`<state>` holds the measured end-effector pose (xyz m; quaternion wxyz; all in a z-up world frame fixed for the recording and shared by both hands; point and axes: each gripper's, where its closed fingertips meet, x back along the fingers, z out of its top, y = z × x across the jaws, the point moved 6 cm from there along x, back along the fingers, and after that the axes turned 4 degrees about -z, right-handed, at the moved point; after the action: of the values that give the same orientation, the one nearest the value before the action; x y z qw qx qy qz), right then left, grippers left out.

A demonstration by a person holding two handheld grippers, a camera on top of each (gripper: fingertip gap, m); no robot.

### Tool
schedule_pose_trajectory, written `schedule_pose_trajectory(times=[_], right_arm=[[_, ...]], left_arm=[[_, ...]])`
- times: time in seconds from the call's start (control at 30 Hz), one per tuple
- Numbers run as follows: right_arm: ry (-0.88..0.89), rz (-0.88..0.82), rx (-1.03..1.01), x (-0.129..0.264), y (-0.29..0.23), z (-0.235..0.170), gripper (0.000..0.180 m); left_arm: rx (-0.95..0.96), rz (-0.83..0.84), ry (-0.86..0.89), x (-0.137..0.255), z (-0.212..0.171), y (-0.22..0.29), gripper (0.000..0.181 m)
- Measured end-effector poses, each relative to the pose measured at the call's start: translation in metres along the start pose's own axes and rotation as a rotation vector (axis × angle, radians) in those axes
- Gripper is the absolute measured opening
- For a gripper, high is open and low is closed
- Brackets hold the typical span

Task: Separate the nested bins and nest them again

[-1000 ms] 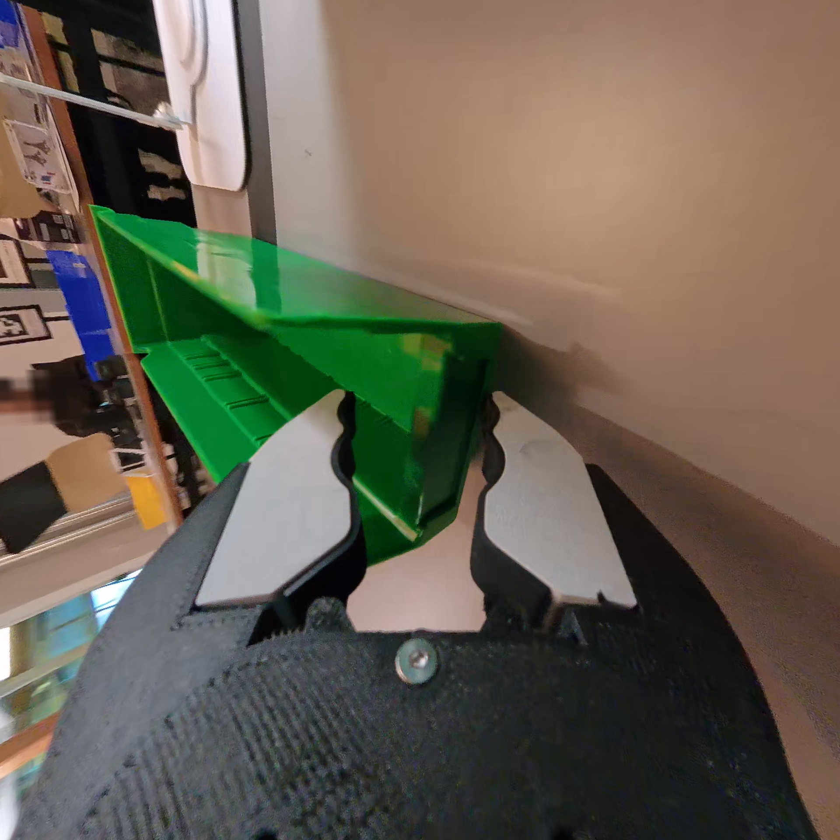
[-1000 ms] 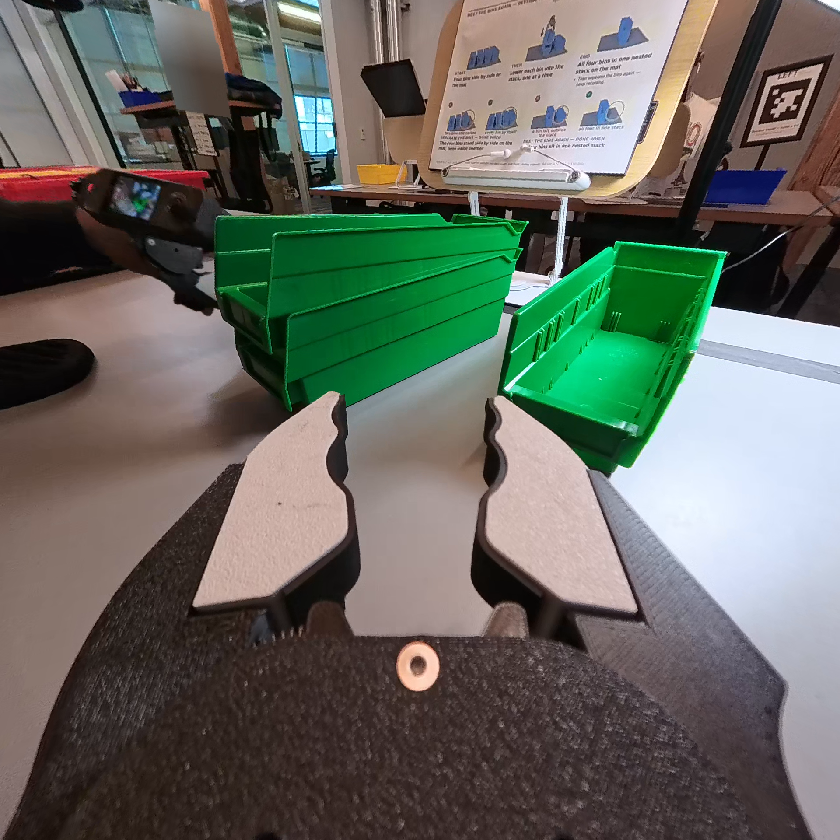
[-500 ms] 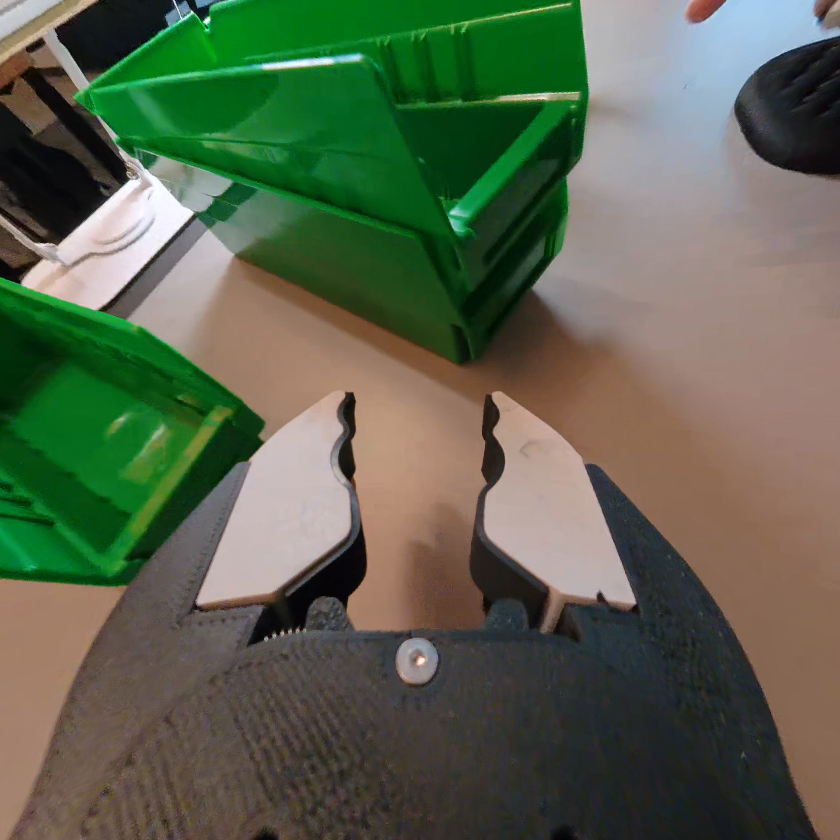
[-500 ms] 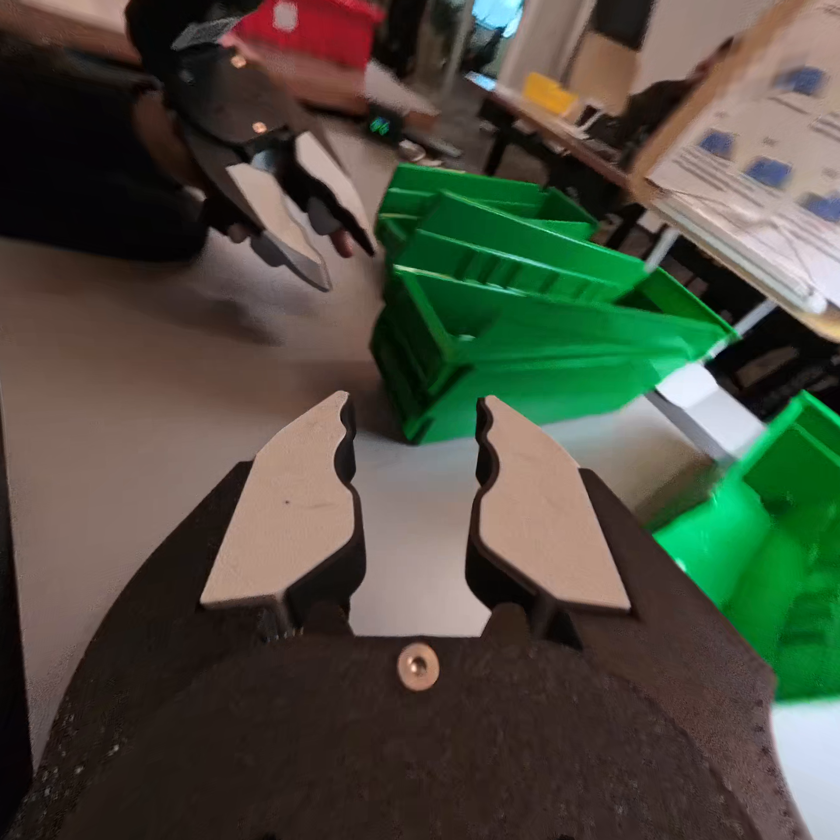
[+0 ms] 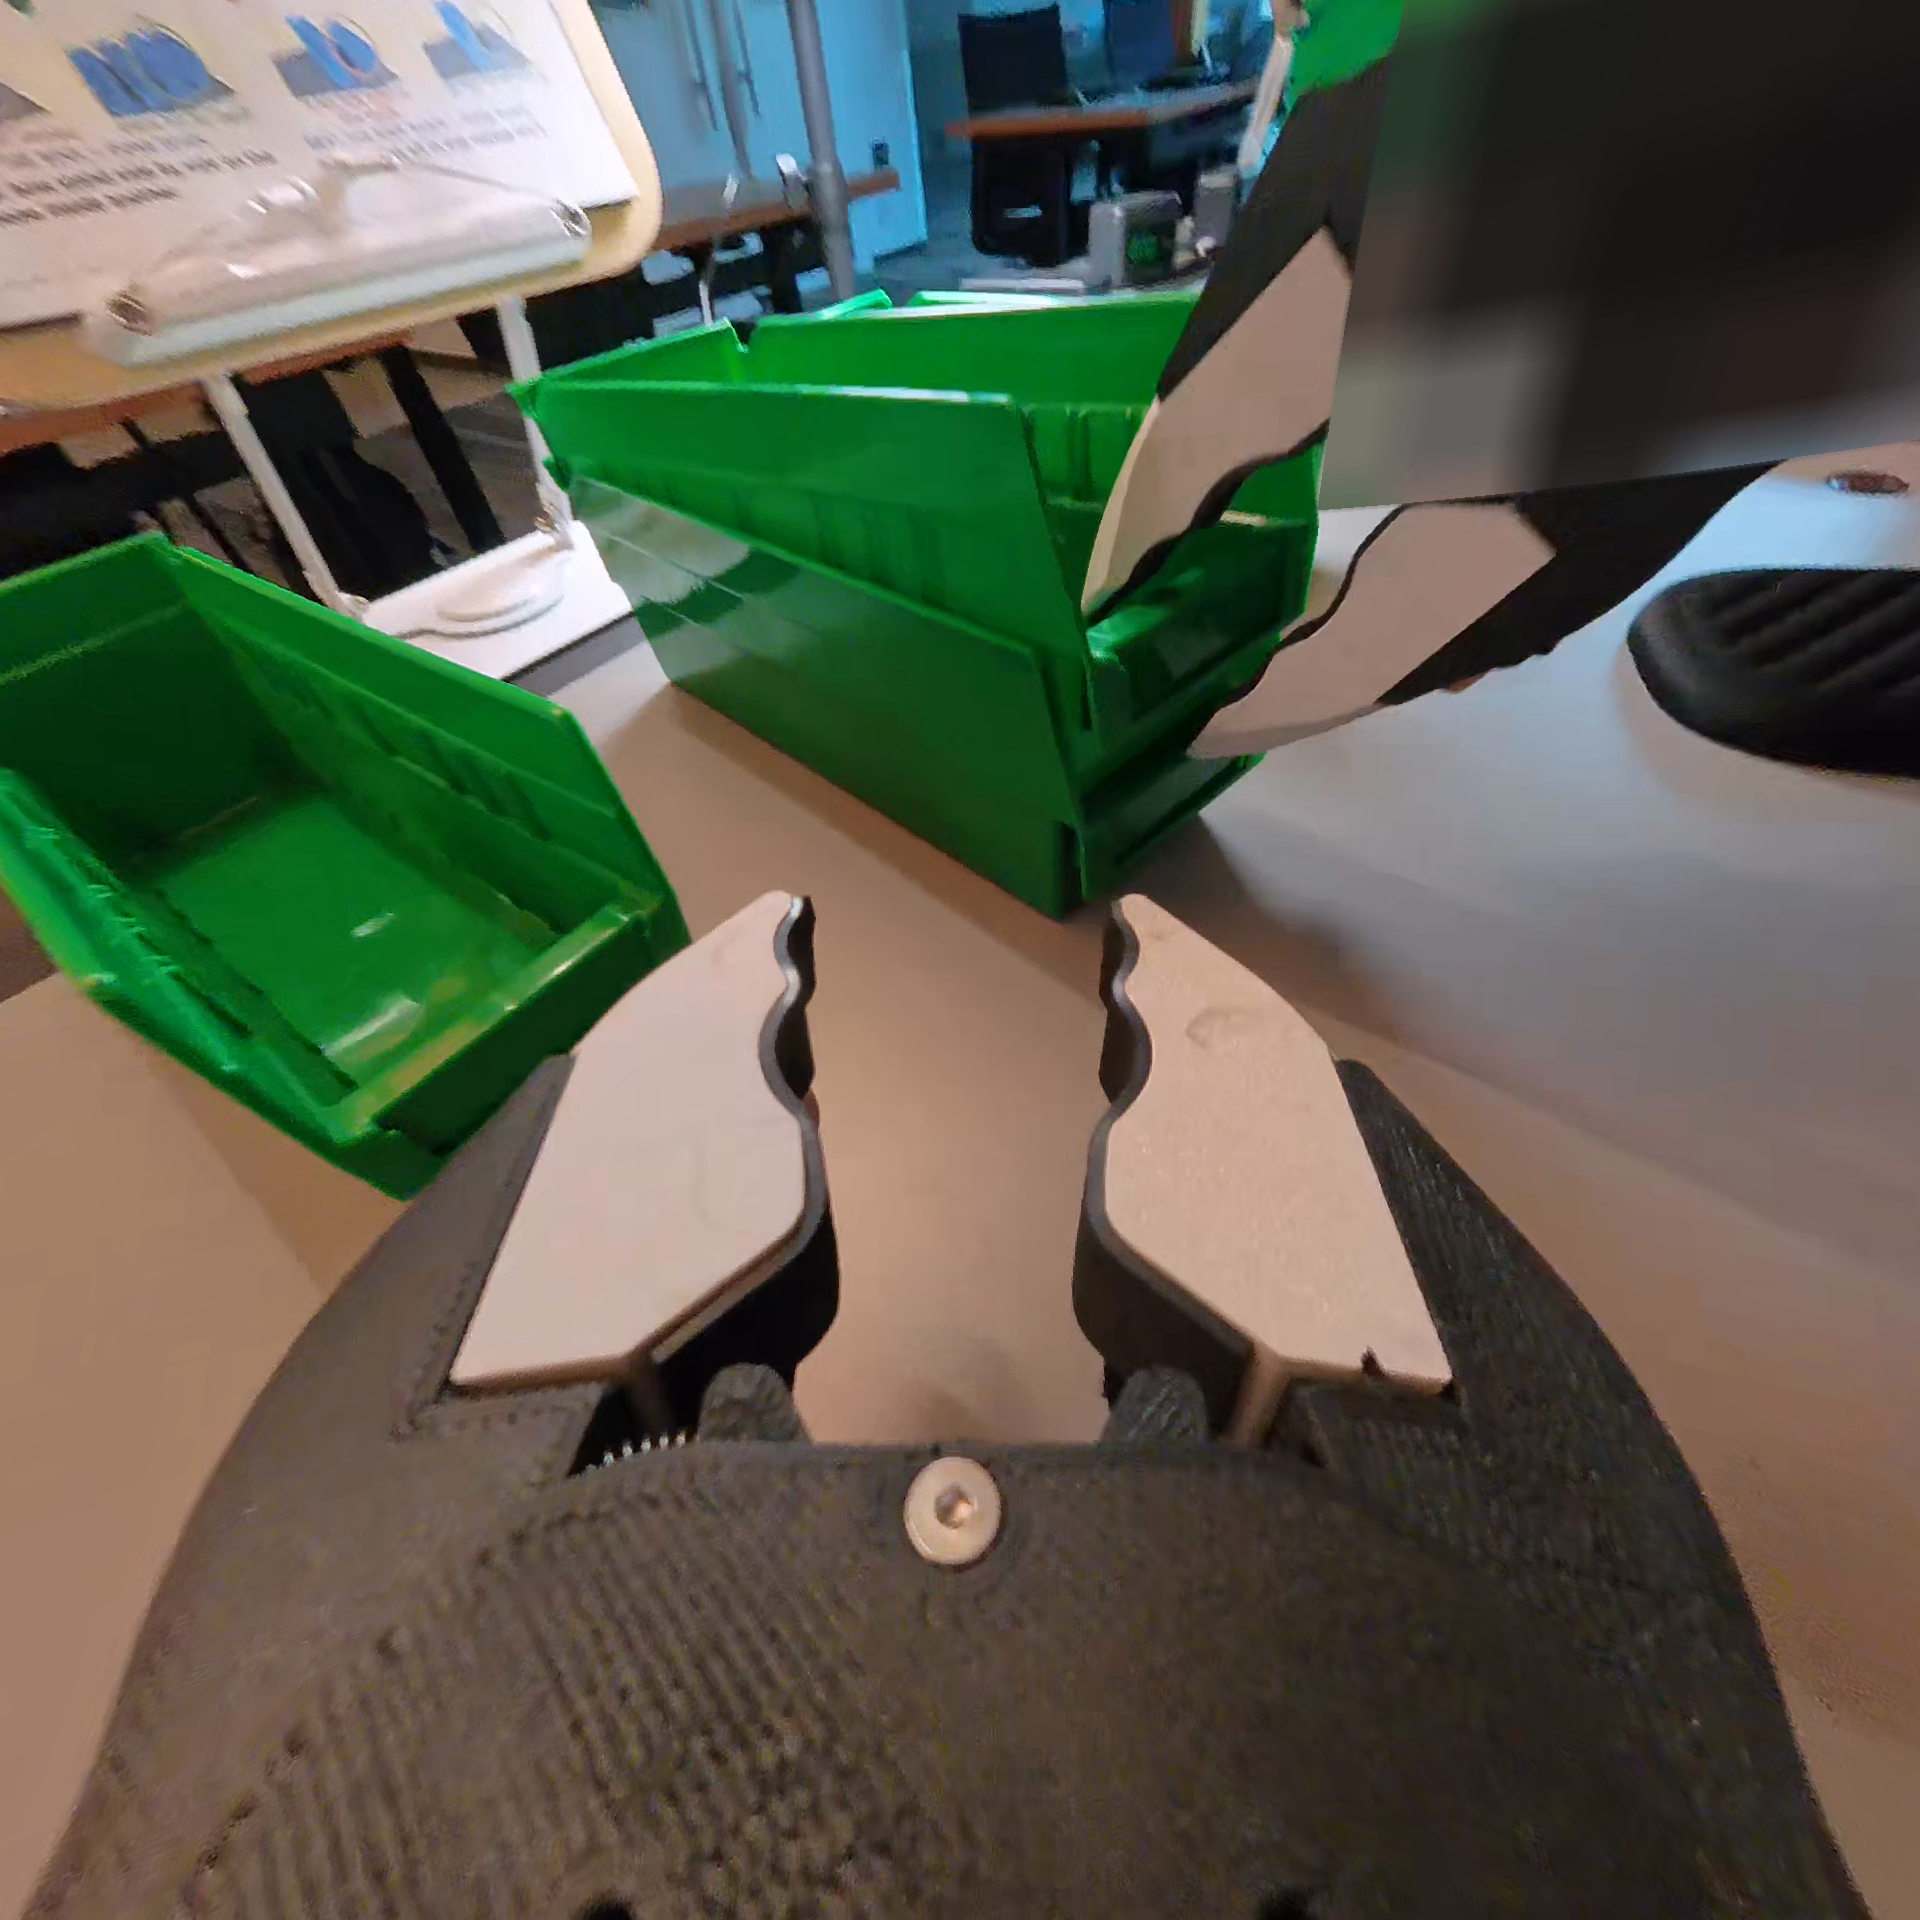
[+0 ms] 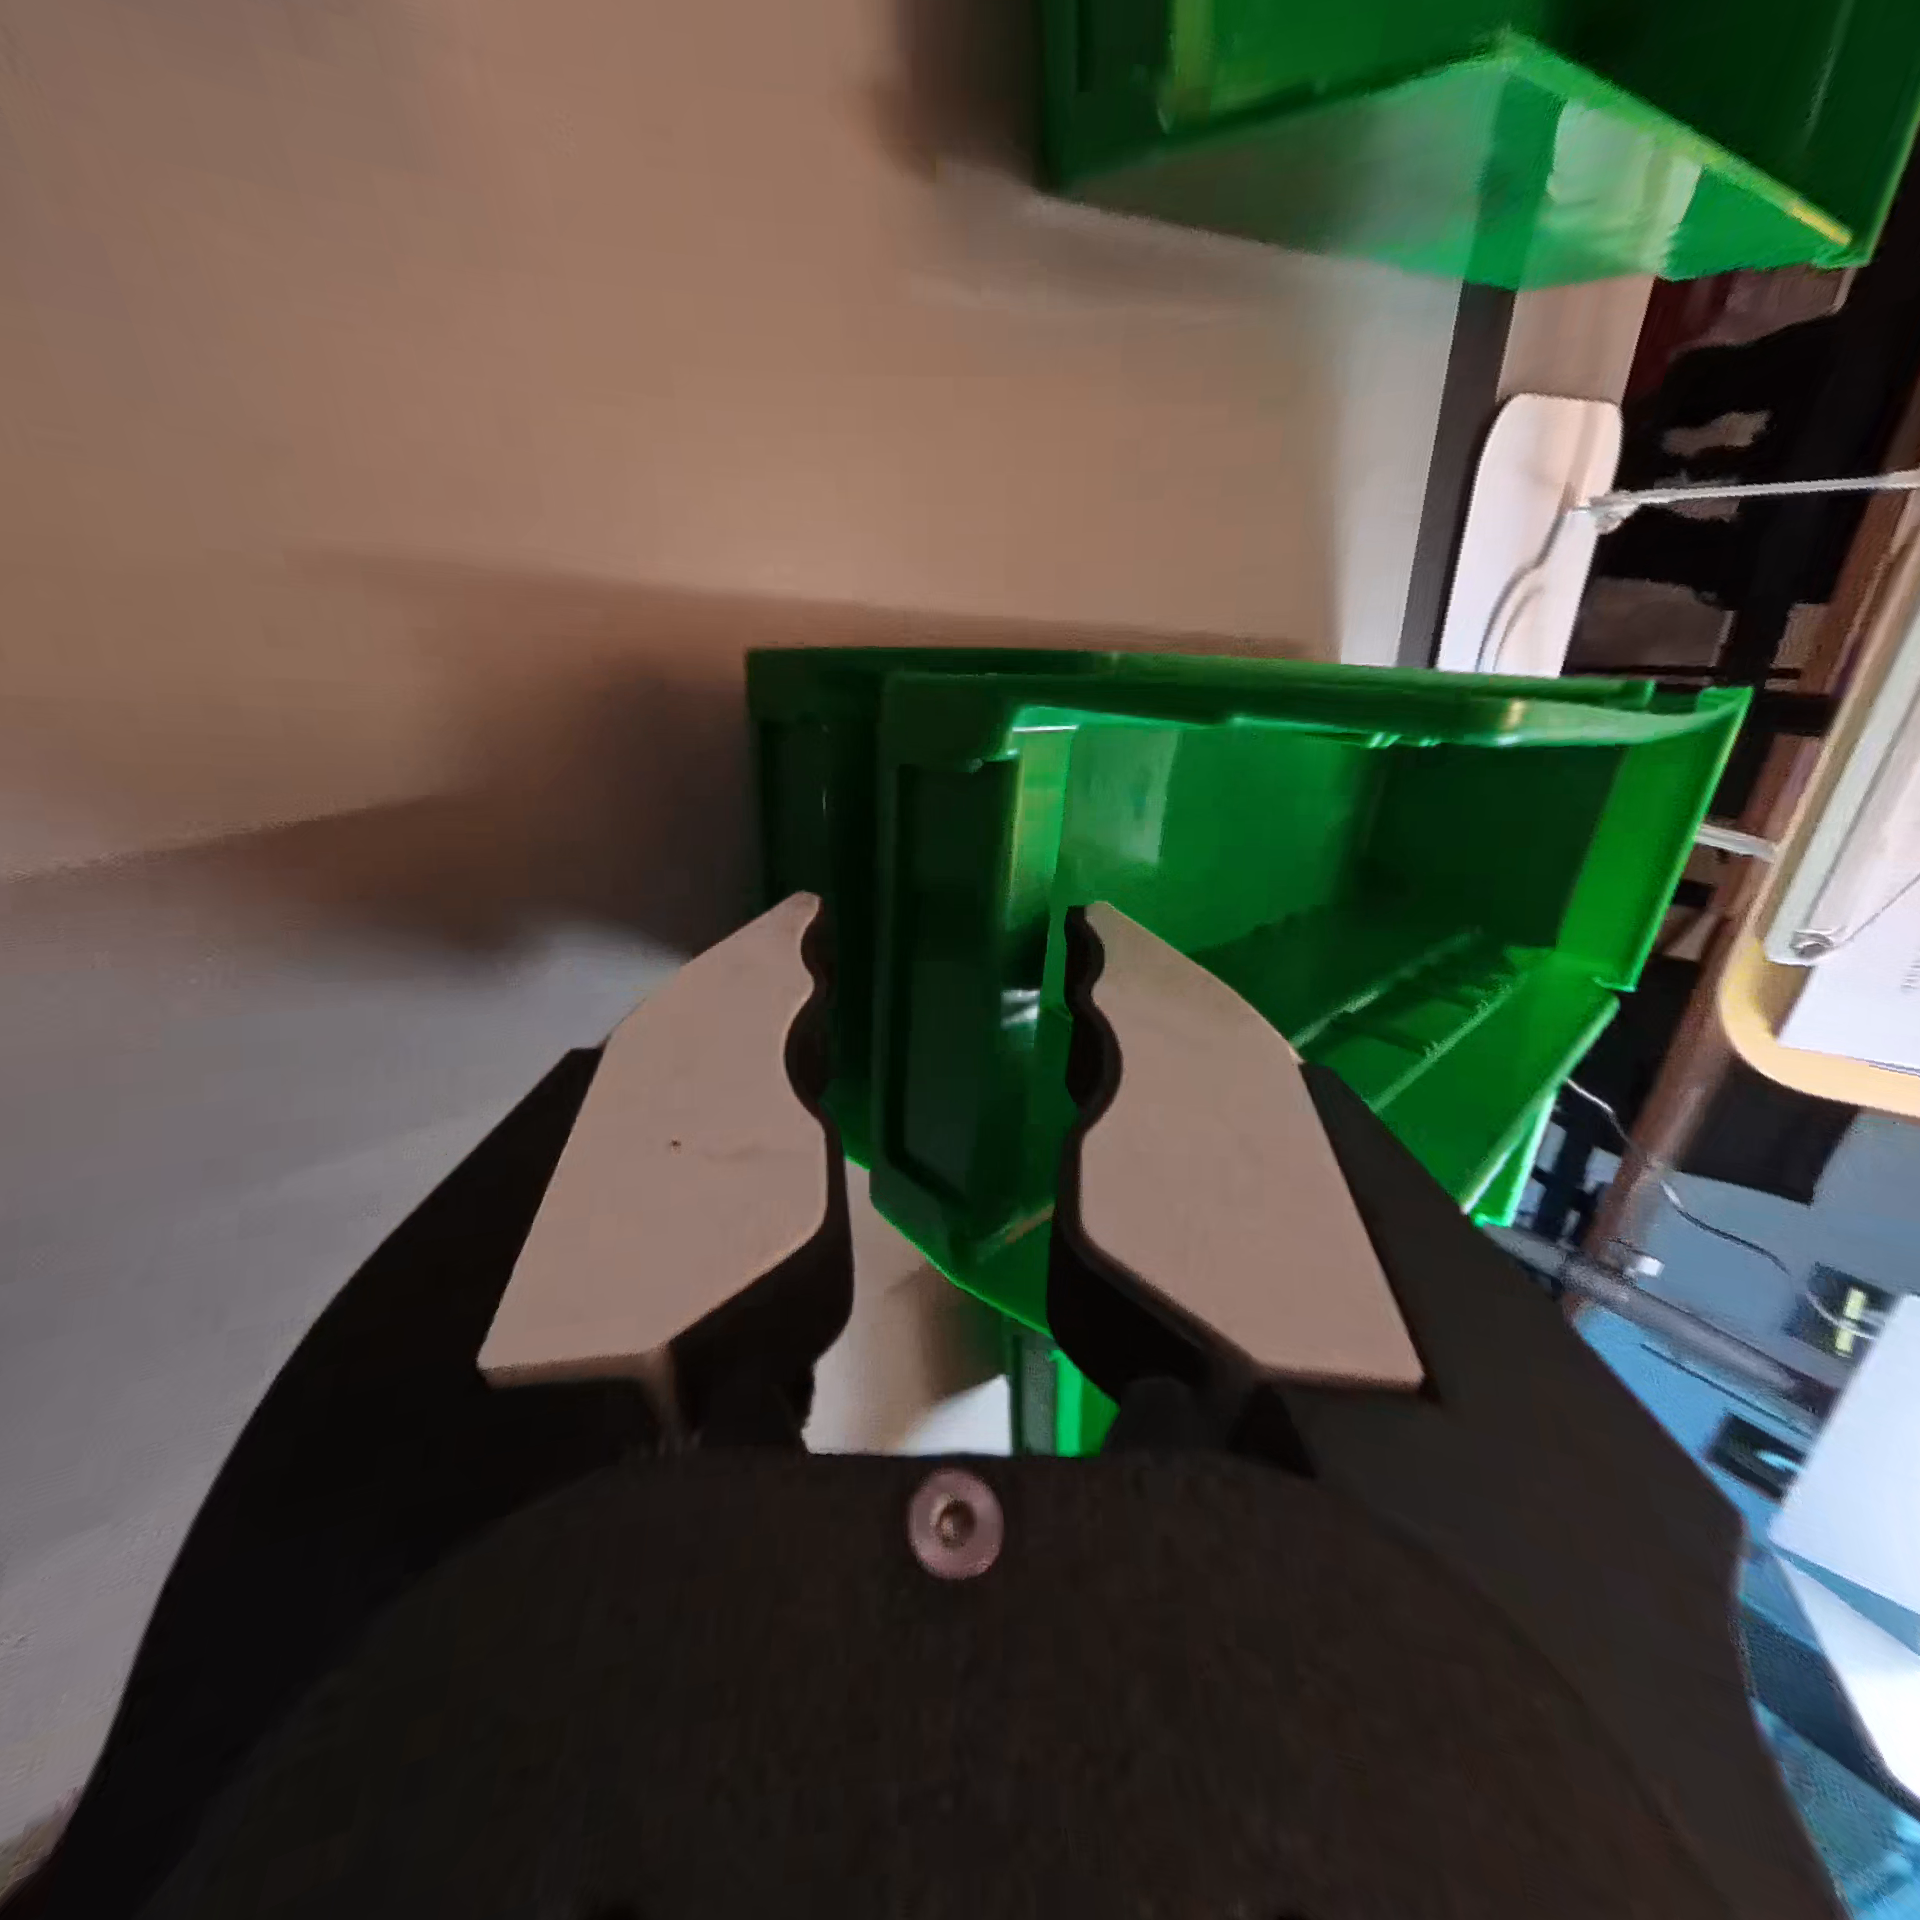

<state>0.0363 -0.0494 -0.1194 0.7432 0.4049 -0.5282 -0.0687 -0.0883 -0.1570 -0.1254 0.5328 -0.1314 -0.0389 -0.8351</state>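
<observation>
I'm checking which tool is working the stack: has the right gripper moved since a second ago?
Yes. The right gripper has closed in on the nested green bins; its open fingers now straddle the stack's near end wall, where earlier it hung back over the table.

Instruction board (image 5: 291, 156), perhaps desks (image 5: 1091, 109) behind.

The left gripper (image 5: 954, 971) has a black body of coarse, ribbed texture that widens toward the camera, with one silver screw (image 5: 953, 1523) sunk in its middle. Ahead of that screw sit two fingers (image 5: 665, 1164), each faced with a flat pale grey pad over a black backing, with wavy, scalloped inner edges near the tips. The right gripper (image 6: 940, 971) is built alike: a rough black body, a darker round screw (image 6: 955, 1523) at its centre, and grey-padded fingers (image 6: 1226, 1164), the left pad bearing a small dark speck.
</observation>
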Motion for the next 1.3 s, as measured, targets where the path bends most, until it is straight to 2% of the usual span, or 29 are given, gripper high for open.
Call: schedule_pose_trajectory(times=[0.17,0.3,0.57,0.7,1.3], right_arm=[[-0.026,-0.064,0.066,-0.022,0.017,-0.011,0.036],[0.025,-0.132,0.117,-0.037,0.025,-0.015,0.034],[0.084,-0.131,0.180,-0.050,0.039,-0.012,0.034],[0.088,-0.037,0.172,-0.047,0.046,-0.011,0.029],[0.142,0.284,0.140,0.012,0.129,0.001,0.029]], left_arm=[[0.028,0.053,0.063,0.013,0.005,0.003,0.053],[0.035,0.084,0.076,0.017,0.003,0.002,0.054],[0.027,0.106,0.067,0.016,0.000,0.002,0.054],[0.010,0.120,0.053,0.016,-0.002,0.001,0.053],[0.040,0.110,0.039,0.014,-0.006,-0.002,0.052]])
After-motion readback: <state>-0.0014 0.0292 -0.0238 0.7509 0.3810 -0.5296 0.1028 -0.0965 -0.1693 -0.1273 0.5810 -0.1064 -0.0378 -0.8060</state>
